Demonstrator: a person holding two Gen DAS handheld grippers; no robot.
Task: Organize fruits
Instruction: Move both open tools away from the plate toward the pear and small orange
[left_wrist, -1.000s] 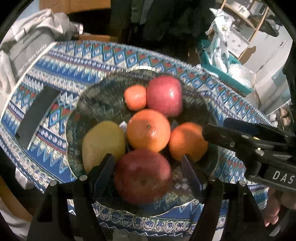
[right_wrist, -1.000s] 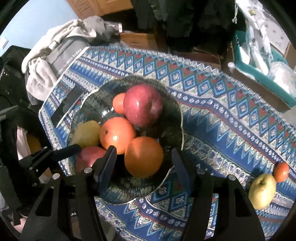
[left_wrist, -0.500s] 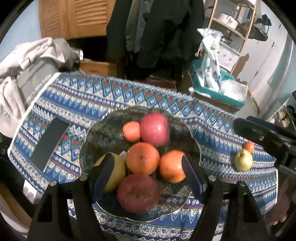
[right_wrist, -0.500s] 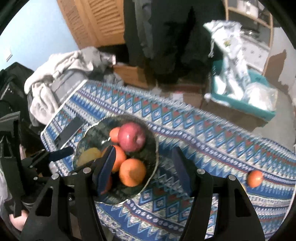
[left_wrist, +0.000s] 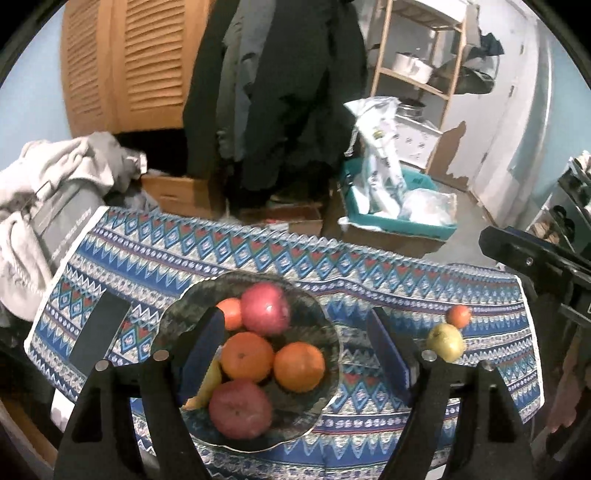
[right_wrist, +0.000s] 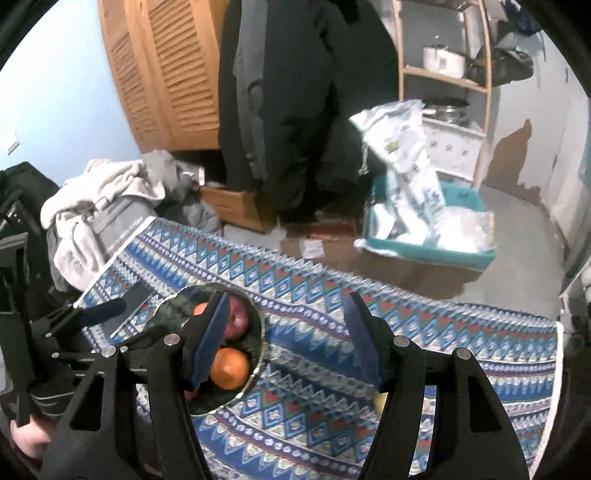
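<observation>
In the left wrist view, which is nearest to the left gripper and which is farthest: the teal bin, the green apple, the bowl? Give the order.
1. Bowl: on the cloth, between the left gripper fingers.
2. Green apple: on the cloth, just right of the right finger.
3. Teal bin: on the floor, beyond the table's far edge.

Draped over the table, a blue zigzag-patterned cloth (left_wrist: 280, 254), bearing a dark glass bowl (left_wrist: 325, 325) of fruit toward the left edge, a flat black slab (left_wrist: 99, 332) nearer that edge, and a yellow-green apple (left_wrist: 445, 341) touching a small tangerine (left_wrist: 458, 315) near the right edge.
</observation>
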